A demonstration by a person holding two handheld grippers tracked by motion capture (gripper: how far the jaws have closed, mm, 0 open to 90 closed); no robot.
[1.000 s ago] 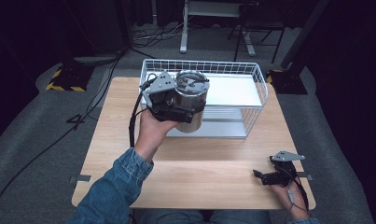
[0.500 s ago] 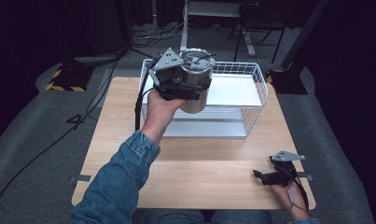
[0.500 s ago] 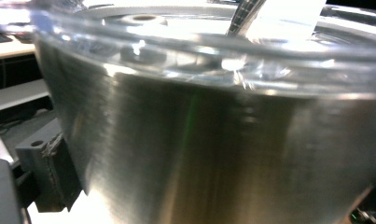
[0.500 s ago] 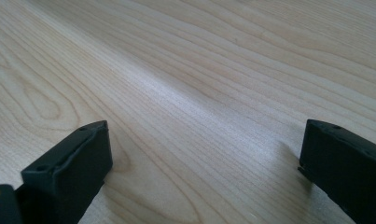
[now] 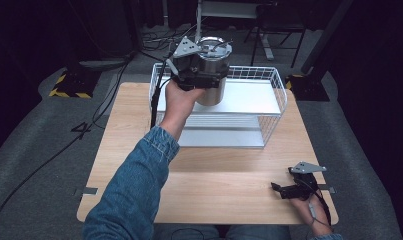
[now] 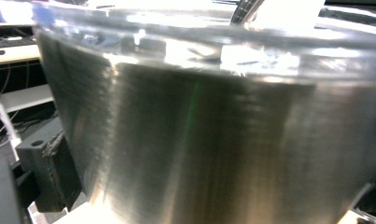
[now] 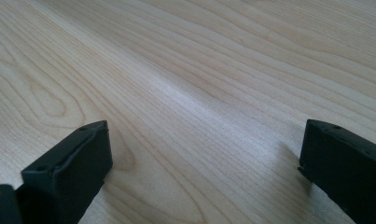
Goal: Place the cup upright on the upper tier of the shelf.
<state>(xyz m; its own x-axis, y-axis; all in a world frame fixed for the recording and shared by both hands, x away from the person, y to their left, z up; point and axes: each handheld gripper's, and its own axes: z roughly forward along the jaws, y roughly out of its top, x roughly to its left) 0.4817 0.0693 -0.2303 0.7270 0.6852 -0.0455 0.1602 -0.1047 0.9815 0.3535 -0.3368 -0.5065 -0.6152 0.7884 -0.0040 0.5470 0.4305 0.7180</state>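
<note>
Clamped by the left gripper (image 5: 201,75) above the back-left corner of the white wire basket (image 5: 276,107), the round brushed-steel pot (image 5: 213,67) could slip on its smooth wall or clip the rim, while the right gripper (image 5: 289,190) rests open on the pale wooden table (image 5: 214,175).

- The steel pot (image 5: 212,70) is a brushed-metal cylinder with a bright, shiny rim; something lies across its open top, too blurred to name
- It stands upright in the air, gripped at its side by the left gripper (image 5: 196,75), above the near left part of the wire basket (image 5: 269,107)
- In the left gripper view its wall (image 6: 213,149) shows fine horizontal brush lines and glare; a black jaw lies against its left side
</note>
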